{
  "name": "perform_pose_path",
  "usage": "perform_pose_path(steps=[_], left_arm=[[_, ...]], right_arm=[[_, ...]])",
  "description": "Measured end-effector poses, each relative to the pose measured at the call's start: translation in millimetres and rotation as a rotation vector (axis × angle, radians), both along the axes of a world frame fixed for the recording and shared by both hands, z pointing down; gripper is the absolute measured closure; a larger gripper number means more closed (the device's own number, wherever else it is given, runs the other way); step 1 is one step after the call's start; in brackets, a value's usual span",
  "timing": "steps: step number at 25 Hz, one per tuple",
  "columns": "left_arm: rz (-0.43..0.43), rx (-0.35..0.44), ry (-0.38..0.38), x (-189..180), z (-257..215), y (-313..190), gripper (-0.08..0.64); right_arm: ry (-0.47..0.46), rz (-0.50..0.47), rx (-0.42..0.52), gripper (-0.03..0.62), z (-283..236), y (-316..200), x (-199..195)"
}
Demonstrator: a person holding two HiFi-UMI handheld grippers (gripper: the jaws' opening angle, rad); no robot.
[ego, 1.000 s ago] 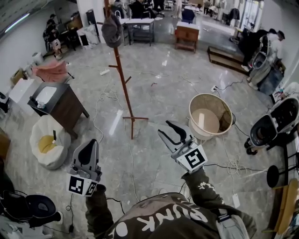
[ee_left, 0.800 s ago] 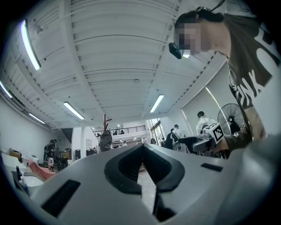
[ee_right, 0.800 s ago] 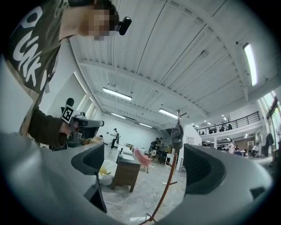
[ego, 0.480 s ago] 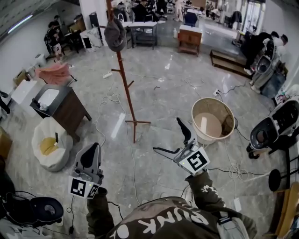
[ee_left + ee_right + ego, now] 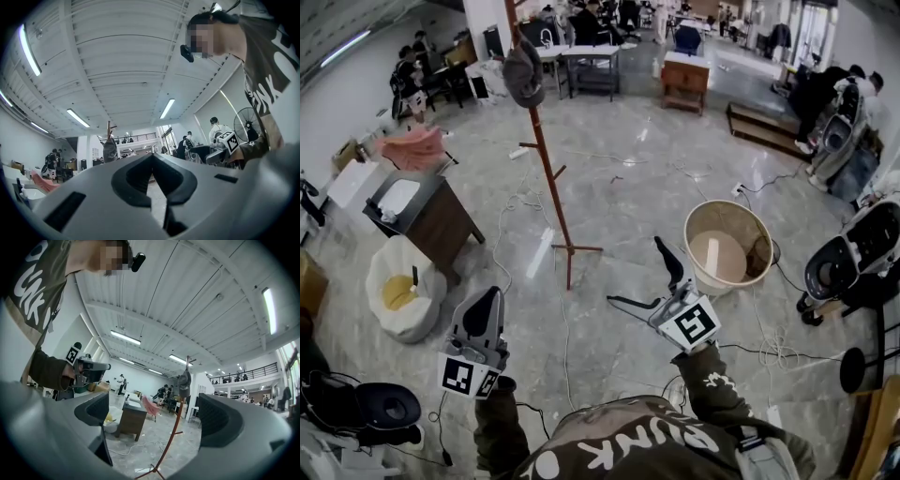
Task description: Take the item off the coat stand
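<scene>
A grey cap (image 5: 524, 73) hangs near the top of a thin red-brown wooden coat stand (image 5: 551, 176) on the marble floor, well ahead of me. It also shows as the cap (image 5: 184, 379) on the stand (image 5: 169, 437) in the right gripper view, and as a small dark cap (image 5: 109, 150) far off in the left gripper view. My right gripper (image 5: 643, 277) is held low in front of me, jaws wide open and empty, far short of the stand. My left gripper (image 5: 482, 315) is lower left, jaws shut together, holding nothing.
A round beige basket (image 5: 727, 246) stands to the right of the stand's base. A dark wooden cabinet (image 5: 422, 212) and a white beanbag (image 5: 397, 289) sit to the left. Cables (image 5: 511, 202) trail across the floor. Tables and people fill the far end of the room.
My right gripper's jaws have swung from narrow to wide open and the gripper has shifted slightly right. The left gripper has stayed put. The view has drifted a little.
</scene>
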State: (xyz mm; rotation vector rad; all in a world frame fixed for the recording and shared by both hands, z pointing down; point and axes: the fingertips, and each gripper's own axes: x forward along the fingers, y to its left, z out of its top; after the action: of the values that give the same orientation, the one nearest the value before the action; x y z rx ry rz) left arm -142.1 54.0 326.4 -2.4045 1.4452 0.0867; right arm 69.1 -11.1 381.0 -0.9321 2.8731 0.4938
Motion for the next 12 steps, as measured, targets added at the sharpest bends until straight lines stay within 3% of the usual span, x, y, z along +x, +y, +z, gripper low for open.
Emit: perform_pose_path(steps=[6, 12], left_arm=[[-0.001, -0.023, -0.006, 33, 13, -3, 0.557], [-0.005, -0.047, -0.011, 36, 19, -25, 0.557]], right_arm=[[-0.004, -0.010, -0.035, 0.012, 15, -10, 31], [-0.007, -0.017, -0.052, 0.012, 20, -31, 31]])
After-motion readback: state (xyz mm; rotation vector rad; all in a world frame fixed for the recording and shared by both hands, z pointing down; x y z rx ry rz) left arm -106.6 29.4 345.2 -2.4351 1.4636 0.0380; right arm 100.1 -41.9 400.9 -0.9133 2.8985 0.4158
